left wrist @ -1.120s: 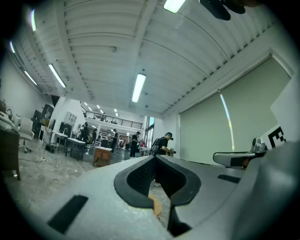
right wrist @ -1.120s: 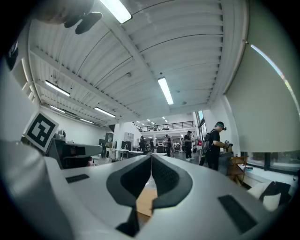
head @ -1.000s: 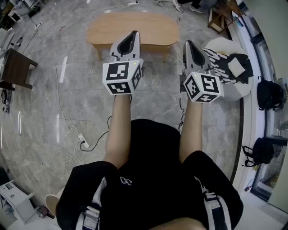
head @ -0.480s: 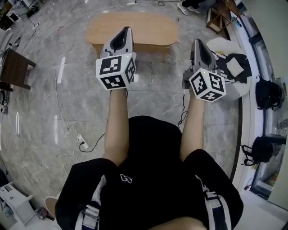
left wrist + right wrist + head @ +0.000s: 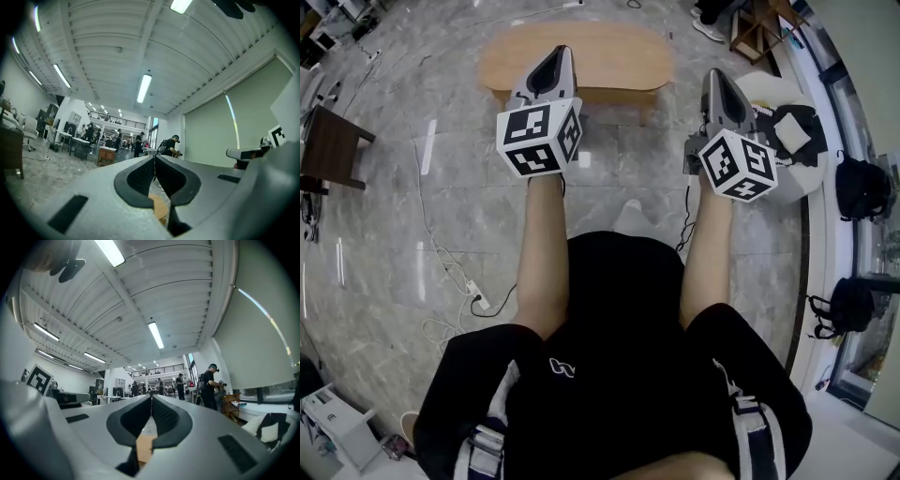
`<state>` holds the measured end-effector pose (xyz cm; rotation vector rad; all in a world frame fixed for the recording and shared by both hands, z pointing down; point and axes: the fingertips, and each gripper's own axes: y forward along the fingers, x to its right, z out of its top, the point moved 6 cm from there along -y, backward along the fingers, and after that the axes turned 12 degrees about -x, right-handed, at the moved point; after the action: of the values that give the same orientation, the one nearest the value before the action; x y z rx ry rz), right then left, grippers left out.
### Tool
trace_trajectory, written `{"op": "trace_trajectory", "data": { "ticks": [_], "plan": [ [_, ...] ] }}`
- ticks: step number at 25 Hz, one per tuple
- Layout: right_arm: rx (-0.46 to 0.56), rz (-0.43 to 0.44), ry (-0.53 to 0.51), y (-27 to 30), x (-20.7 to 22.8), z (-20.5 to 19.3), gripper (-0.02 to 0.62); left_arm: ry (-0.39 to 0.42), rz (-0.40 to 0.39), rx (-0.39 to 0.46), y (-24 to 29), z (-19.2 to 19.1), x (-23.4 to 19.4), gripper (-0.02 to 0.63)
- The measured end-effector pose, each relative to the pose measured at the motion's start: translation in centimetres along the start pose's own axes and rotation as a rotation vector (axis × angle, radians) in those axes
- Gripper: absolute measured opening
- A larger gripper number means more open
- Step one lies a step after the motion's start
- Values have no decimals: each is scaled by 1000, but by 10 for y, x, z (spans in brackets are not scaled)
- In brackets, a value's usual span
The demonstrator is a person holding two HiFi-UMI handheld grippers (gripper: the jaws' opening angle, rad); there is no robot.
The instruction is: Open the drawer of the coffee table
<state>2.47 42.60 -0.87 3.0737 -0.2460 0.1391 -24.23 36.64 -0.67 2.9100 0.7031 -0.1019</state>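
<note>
A low oval wooden coffee table [image 5: 600, 56] stands on the marble floor ahead of me in the head view. Its drawer front is hidden from this angle. My left gripper [image 5: 553, 67] is held level in the air, overlapping the table's near edge in the picture, shut and empty. My right gripper [image 5: 718, 89] hangs to the right of the table, also shut with nothing in it. In the left gripper view the left gripper [image 5: 154, 159] has its dark pads together, a sliver of the wooden table [image 5: 159, 208] below. The right gripper [image 5: 151, 404] shows the same in its own view.
A white round seat [image 5: 802, 178] with black-and-white cloth and a black bag lies right of the table. A dark wooden stool [image 5: 333, 145] stands at the left, another wooden stool [image 5: 759, 28] at the far right. Cables and a power strip [image 5: 473, 298] lie on the floor. Backpacks [image 5: 860, 192] line the right wall.
My left gripper has moved forward and slightly left, now overlapping the table's near edge. The right gripper has shifted slightly right and tilted. Both stayed shut.
</note>
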Motion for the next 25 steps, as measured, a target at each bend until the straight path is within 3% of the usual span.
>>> {"op": "trace_trajectory", "data": {
  "ticks": [13,25],
  "plan": [
    [45,60,-11,43,-11,1,12,5,56,34,13,0,-37,11],
    [57,67,-12,105,20,-21,12,-1,31,61,84,-12,-52,11]
  ]
}}
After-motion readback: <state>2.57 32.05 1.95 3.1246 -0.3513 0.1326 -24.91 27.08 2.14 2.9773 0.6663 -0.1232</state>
